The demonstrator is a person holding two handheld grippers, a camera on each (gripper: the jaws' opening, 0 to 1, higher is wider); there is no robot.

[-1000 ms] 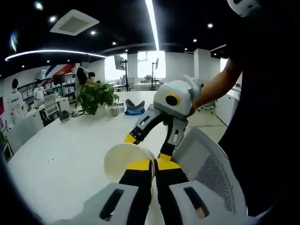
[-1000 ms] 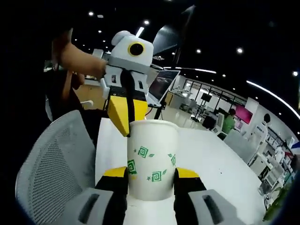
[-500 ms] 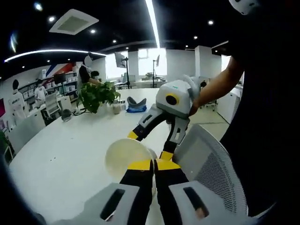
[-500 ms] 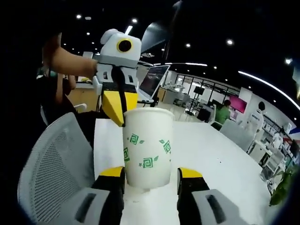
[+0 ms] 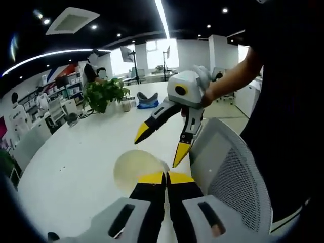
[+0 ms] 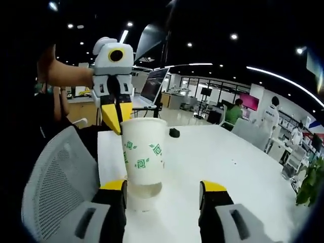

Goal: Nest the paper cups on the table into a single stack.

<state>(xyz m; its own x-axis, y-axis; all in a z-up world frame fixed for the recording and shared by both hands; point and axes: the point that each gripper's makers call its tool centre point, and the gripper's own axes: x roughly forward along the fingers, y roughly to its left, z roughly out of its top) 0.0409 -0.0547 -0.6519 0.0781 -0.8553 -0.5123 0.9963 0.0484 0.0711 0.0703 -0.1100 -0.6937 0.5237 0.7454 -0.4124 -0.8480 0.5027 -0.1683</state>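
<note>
A white paper cup (image 6: 143,154) with green swirl marks hangs over the table edge. My left gripper (image 6: 114,126) is shut on the left side of its rim. In the left gripper view the same cup (image 5: 136,169) shows its open mouth, its rim pinched between my left gripper's (image 5: 166,177) yellow tips. My right gripper (image 6: 163,186) is open, its jaws standing wide on either side of the cup's base without touching it. From the left gripper view, the right gripper (image 5: 161,145) hovers just beyond the cup with its jaws spread.
A long white table (image 5: 76,162) runs away from me, also seen in the right gripper view (image 6: 228,157). A white mesh chair (image 5: 228,177) stands at its near edge. A potted plant (image 5: 104,96) sits far back. A laptop (image 6: 154,86) and a small dark object (image 6: 174,133) lie on the table.
My right gripper has opened, let go of the cup and drawn back from it. My left gripper stays shut on the rim.
</note>
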